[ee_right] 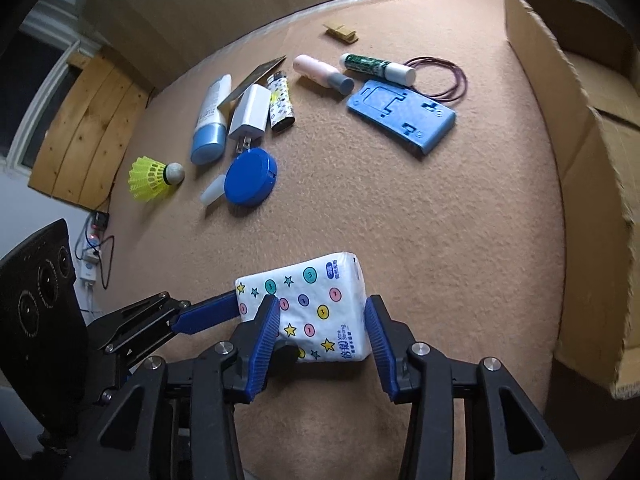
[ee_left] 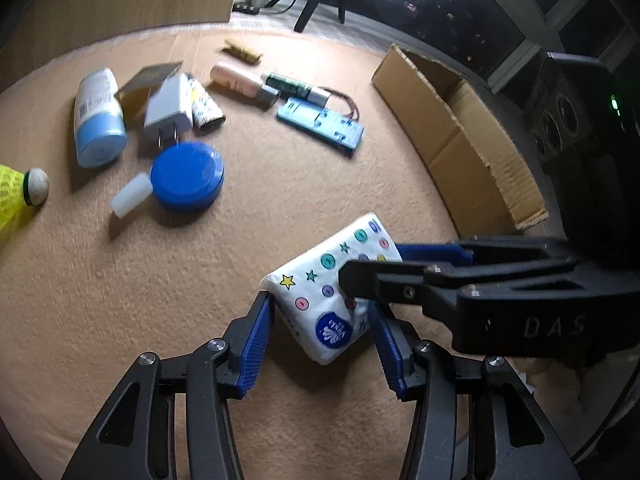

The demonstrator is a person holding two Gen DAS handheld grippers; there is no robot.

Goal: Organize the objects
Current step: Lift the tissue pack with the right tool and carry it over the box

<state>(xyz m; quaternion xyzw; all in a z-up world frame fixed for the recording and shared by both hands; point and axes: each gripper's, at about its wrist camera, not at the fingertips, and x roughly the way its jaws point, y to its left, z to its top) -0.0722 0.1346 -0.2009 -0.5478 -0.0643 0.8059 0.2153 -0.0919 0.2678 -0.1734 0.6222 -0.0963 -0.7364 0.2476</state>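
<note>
From the tissue pack, I see bare carpet running clear to the open cardboard box on the right, whose raised side wall stands in the way. Beyond the pack, a wide open strip lies before the blue round tin and blue flat holder. Both grippers crowd the pack itself, crossing closely over it.

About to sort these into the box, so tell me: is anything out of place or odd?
One oddity: both tongs bracket the same tissue pack, the left tongs and right tongs crossing over it. The cardboard box has a ragged, torn rim. Nothing looks spilled.
</note>
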